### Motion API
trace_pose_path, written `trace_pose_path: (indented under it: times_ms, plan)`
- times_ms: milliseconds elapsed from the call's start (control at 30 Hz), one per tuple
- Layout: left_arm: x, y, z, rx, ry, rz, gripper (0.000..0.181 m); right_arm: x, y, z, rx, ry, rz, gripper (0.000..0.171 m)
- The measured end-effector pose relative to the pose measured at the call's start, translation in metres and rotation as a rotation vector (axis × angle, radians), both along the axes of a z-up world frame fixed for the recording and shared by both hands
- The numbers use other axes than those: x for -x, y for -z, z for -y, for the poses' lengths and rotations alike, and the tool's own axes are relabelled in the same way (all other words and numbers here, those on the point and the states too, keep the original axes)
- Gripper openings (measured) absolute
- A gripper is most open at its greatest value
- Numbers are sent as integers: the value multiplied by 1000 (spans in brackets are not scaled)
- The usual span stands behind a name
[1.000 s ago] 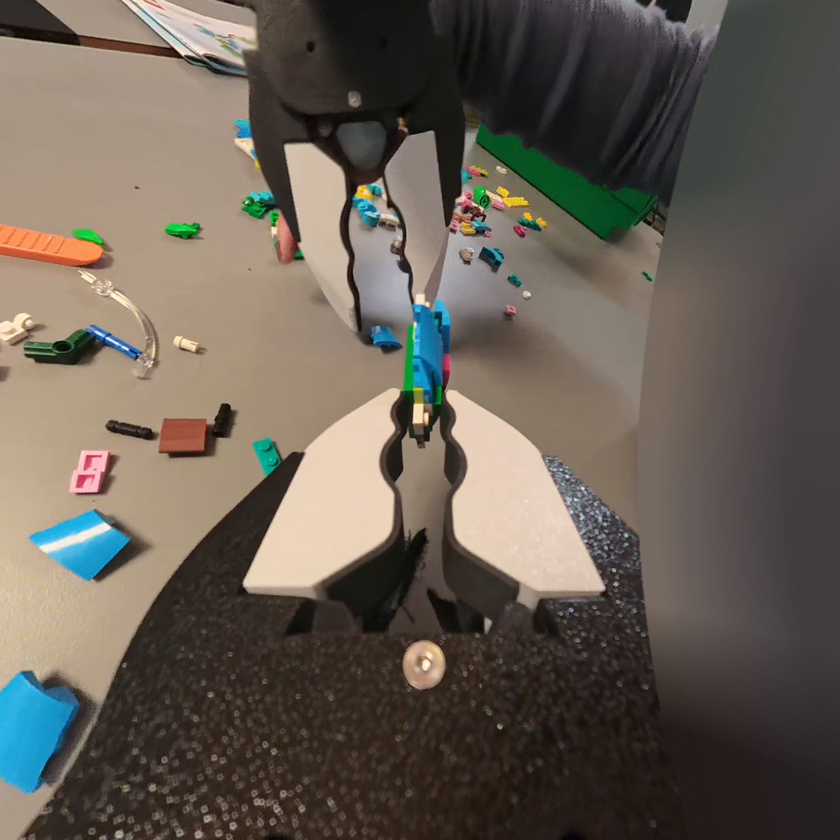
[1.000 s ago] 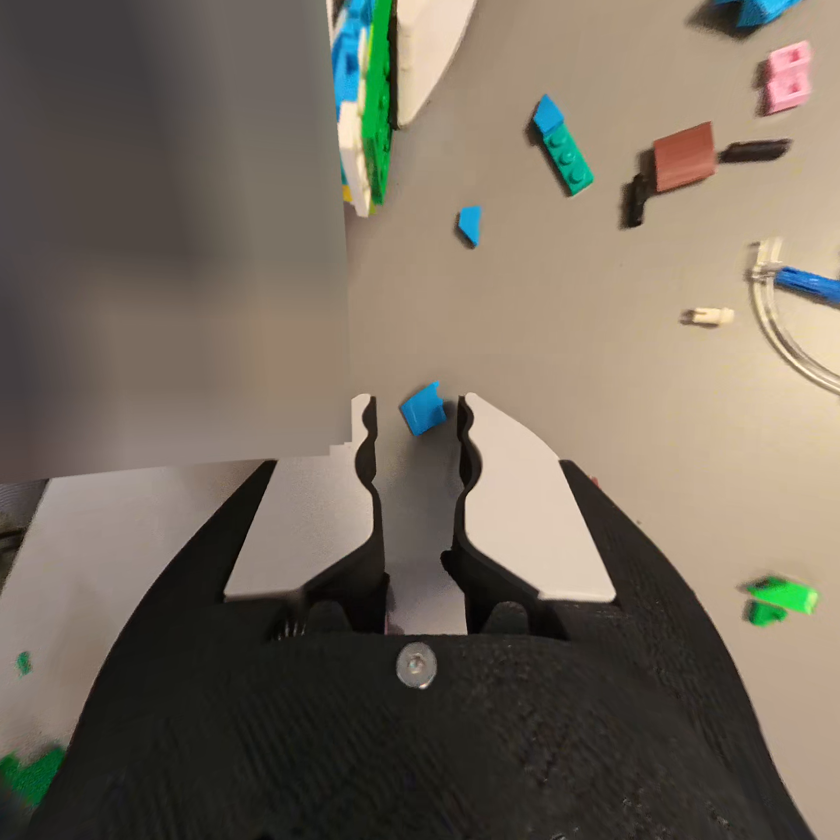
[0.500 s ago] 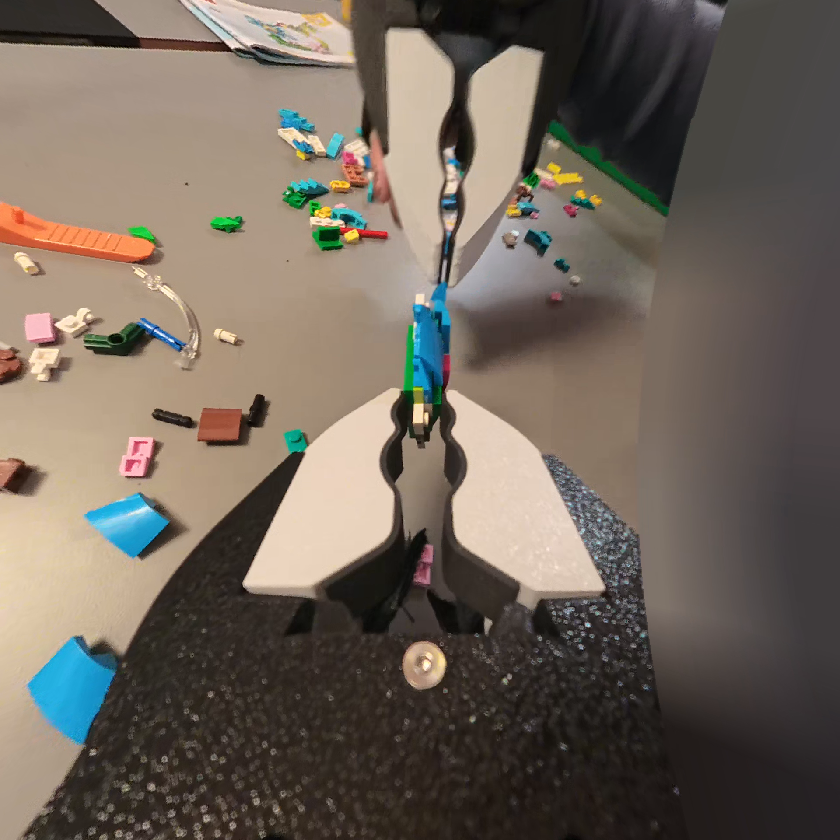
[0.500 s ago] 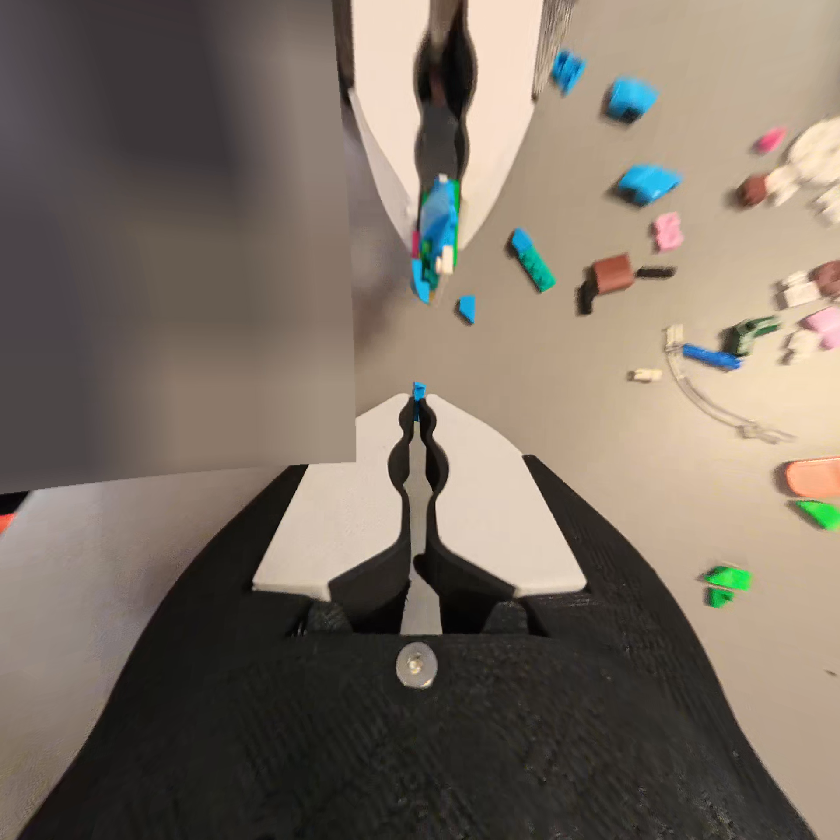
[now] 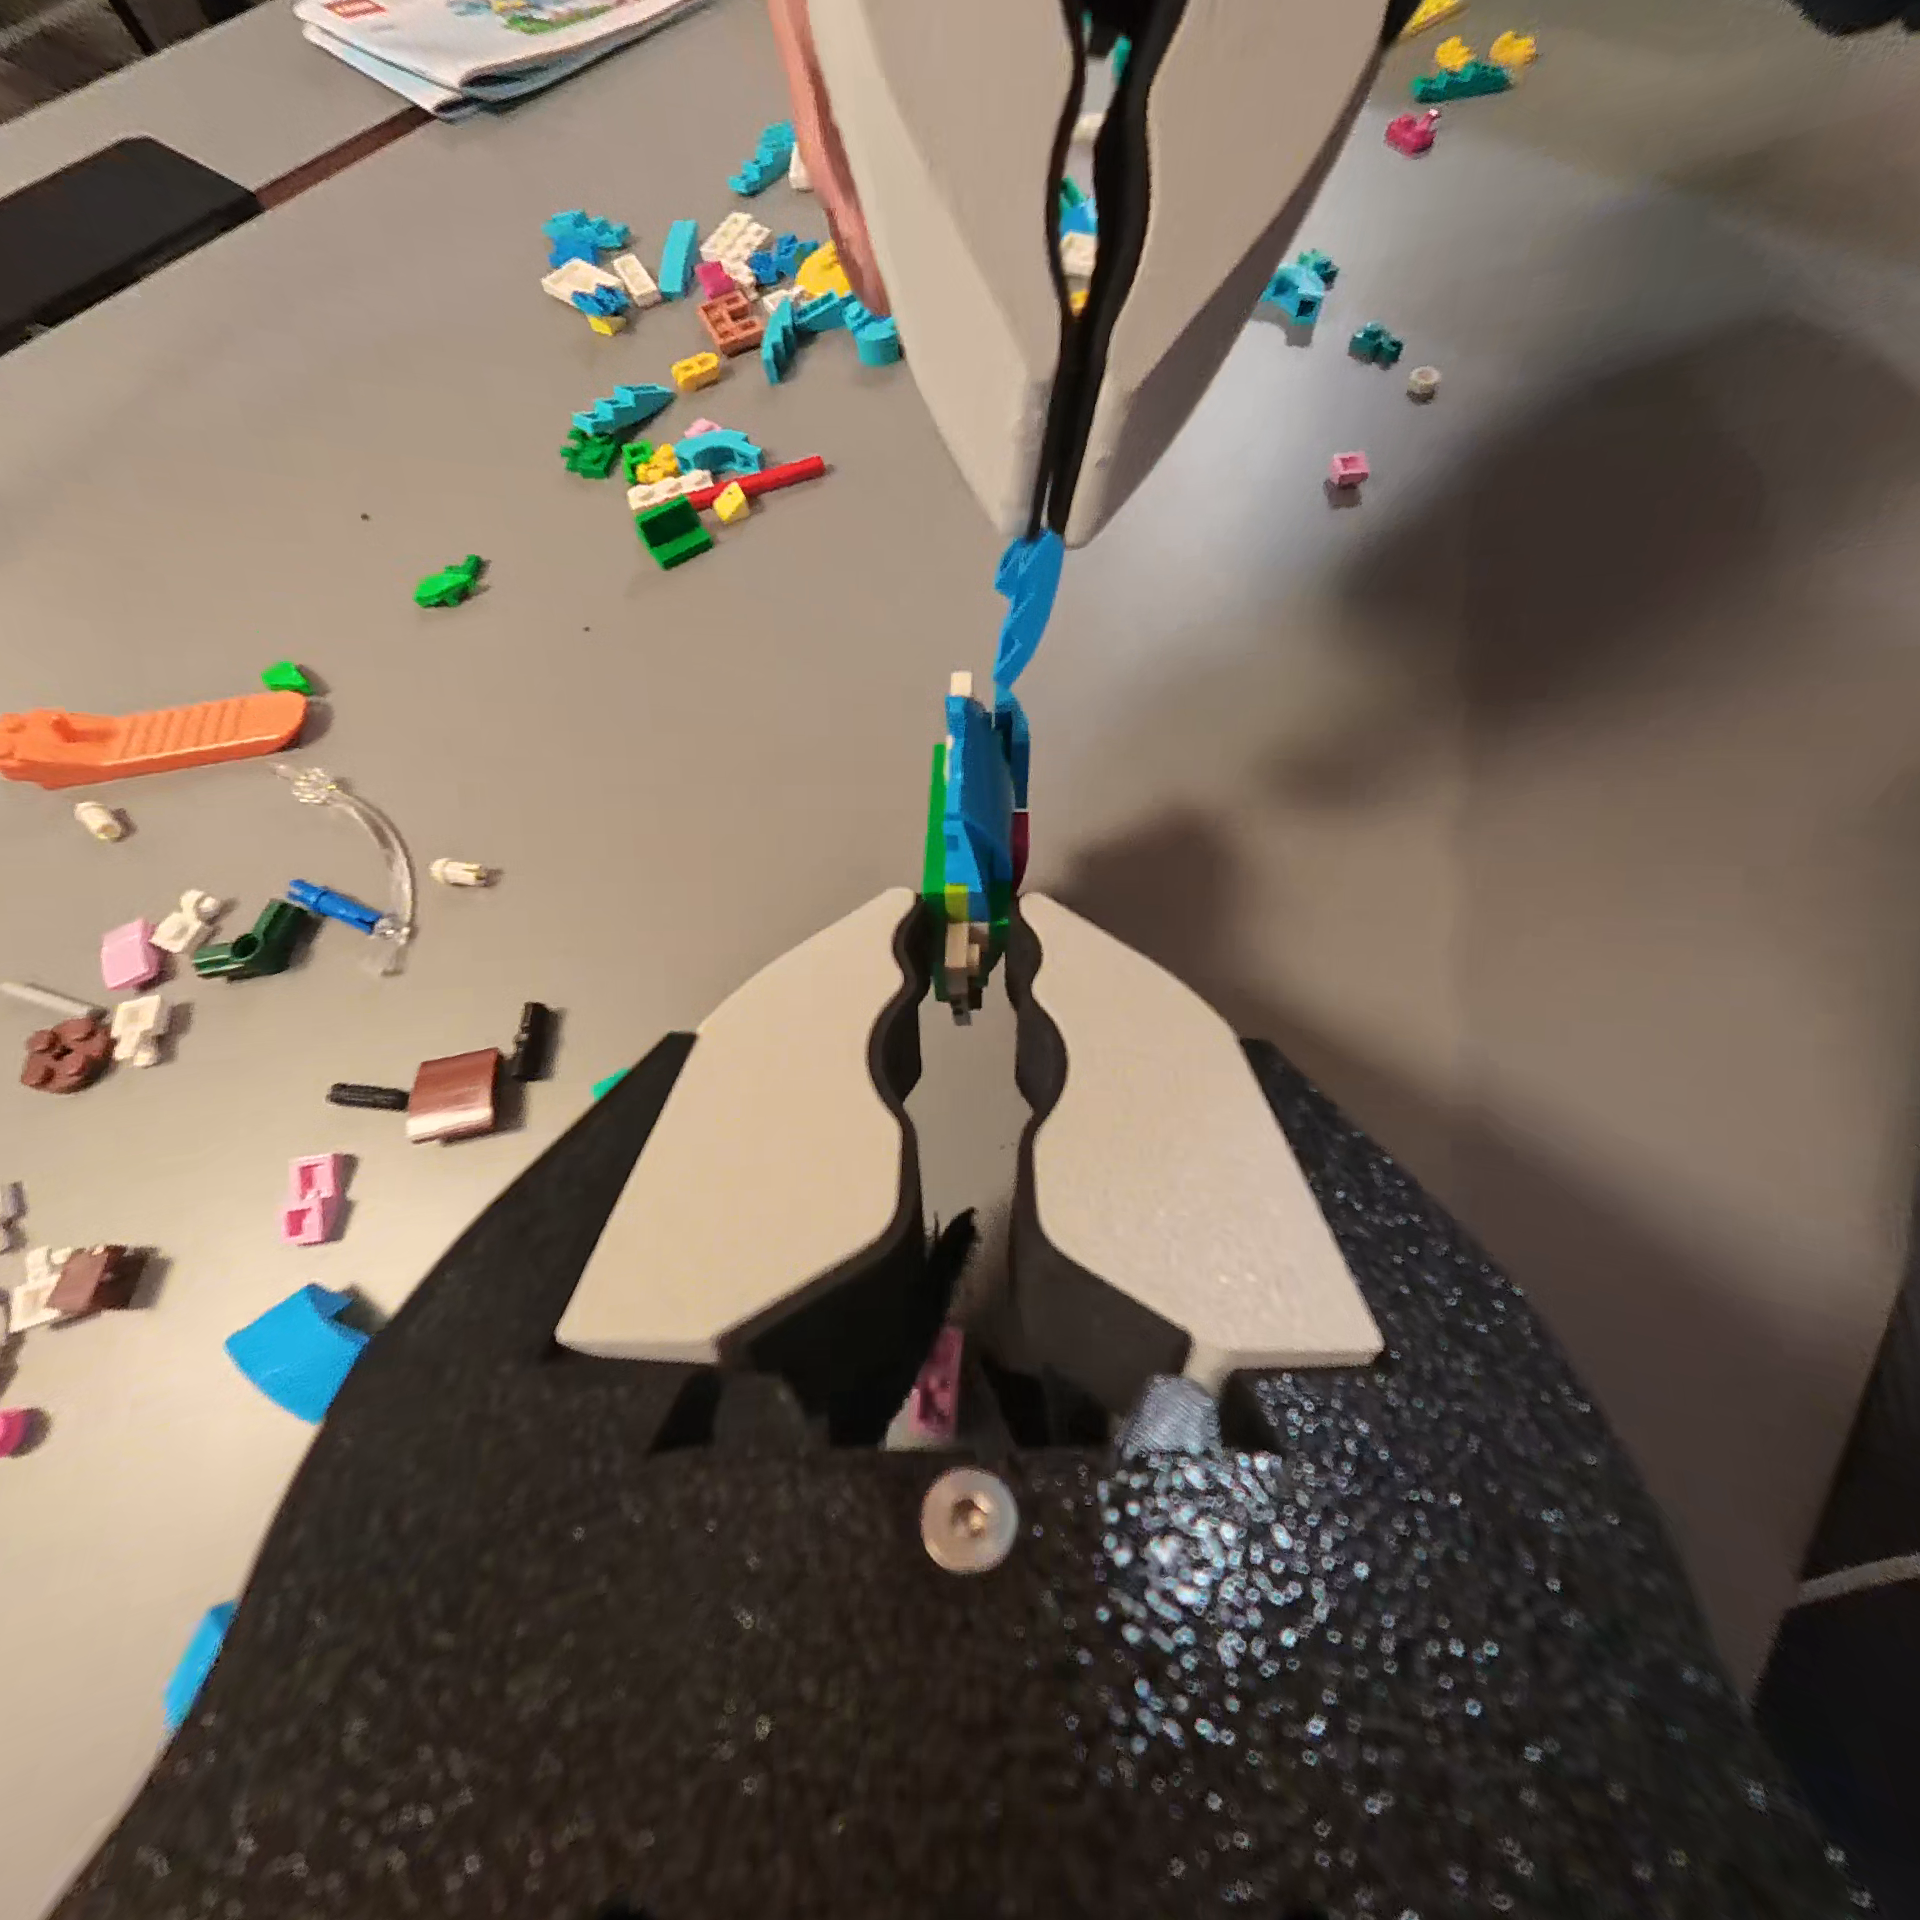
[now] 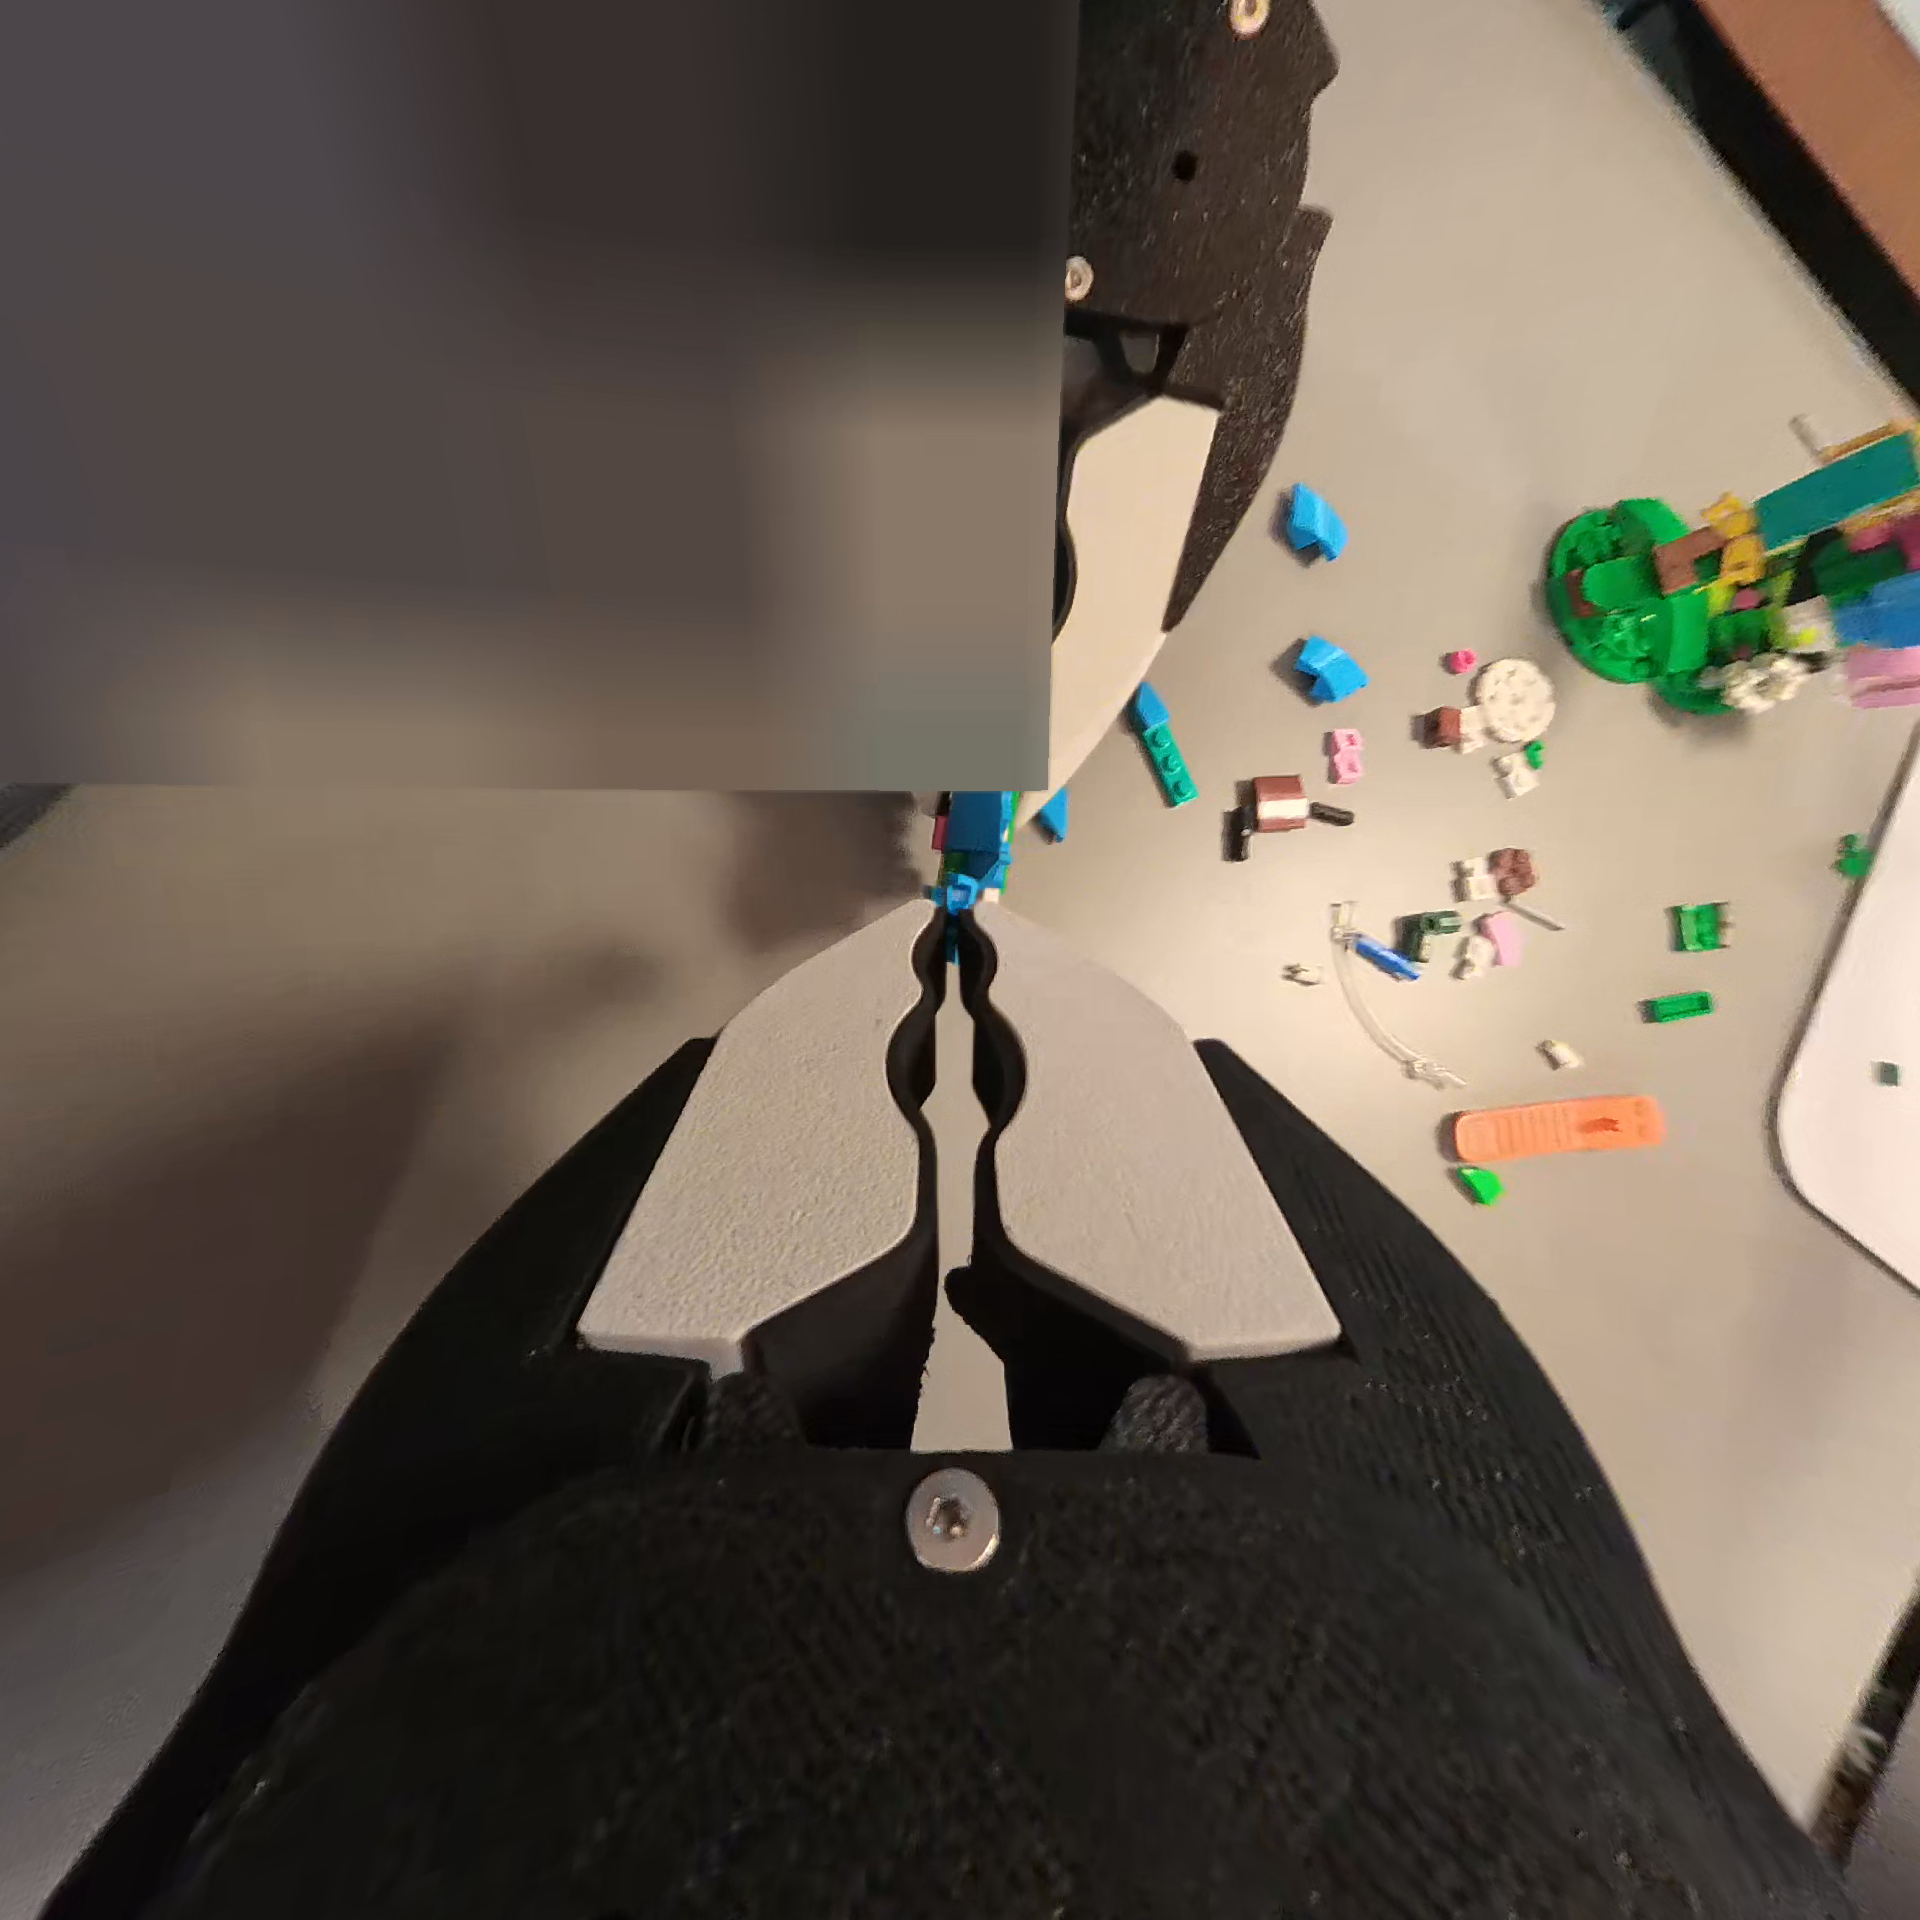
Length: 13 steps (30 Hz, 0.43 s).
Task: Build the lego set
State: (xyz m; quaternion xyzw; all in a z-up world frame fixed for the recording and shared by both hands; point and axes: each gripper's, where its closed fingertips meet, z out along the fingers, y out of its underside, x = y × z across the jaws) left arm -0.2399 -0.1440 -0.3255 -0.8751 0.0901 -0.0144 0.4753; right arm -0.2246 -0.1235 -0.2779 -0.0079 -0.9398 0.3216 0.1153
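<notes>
My left gripper (image 5: 966,912) is shut on a small blue and green lego assembly (image 5: 977,800) and holds it upright above the grey table. My right gripper (image 5: 1051,525) comes in from above, shut on a small blue piece (image 5: 1023,608). The piece's lower end meets the top of the assembly. In the right wrist view my right gripper (image 6: 956,916) pinches the blue piece (image 6: 961,894) at its tips, against the assembly (image 6: 982,831). The left gripper (image 6: 1127,582) beyond is partly hidden by a blurred patch.
Loose bricks (image 5: 717,312) lie scattered on the table (image 5: 623,675). An orange brick separator (image 5: 156,732) and a clear curved piece (image 5: 364,831) are at the left. An instruction booklet (image 5: 488,42) lies far back. A partly built green model (image 6: 1714,592) and a white board (image 6: 1860,1091) are at the right. My left tips are roughly 20 cm from the orange brick separator (image 5: 156,732). The right camera catches it too, in the right wrist view (image 6: 1555,1129).
My right gripper shut on the small blue piece on the table, lifted it and brought it to the top of the assembly. My left gripper kept its hold and rose.
</notes>
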Motion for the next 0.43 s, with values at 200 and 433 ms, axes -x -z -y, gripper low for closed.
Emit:
trace_pose_path:
  times_ms: [200,433]
  plan:
    - [-6,6,0,40,4,72,13,-2,19,-2,-29,-15,157,0]
    - [-6,8,2,35,-11,96,13,-2,19,4,-3,-43,200,0]
